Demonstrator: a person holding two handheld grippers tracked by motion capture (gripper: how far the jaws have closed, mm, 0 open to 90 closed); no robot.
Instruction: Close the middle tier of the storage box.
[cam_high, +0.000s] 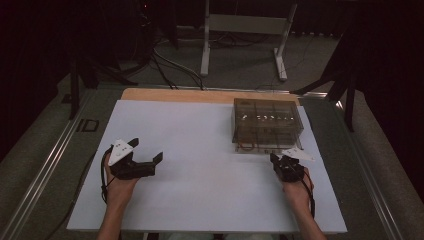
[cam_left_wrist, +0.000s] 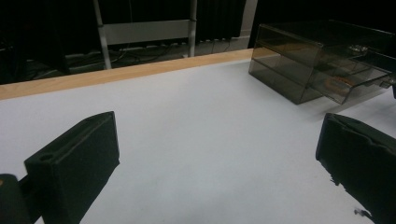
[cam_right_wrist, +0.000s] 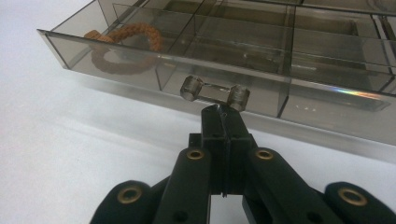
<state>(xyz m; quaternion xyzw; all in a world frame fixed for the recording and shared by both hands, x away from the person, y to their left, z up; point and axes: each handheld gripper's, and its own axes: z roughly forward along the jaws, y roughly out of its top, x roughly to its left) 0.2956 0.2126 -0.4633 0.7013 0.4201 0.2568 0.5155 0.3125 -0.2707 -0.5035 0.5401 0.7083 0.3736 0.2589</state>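
Observation:
A smoky clear plastic drawer box stands at the back right of the white table top. Its bottom drawer is pulled out a little and holds a brown rope ring in its left compartment. My right gripper is shut, jaws pressed together, with its tips right at the drawer's clear handle; whether they touch it I cannot tell. My left gripper rests at the table's left, open, with nothing between its jaws. In the left gripper view the box sits far right.
A wooden strip runs along the table's far edge. Beyond it are a white frame stand and cables on the floor. Metal rails flank the table. Bare white surface lies between the two grippers.

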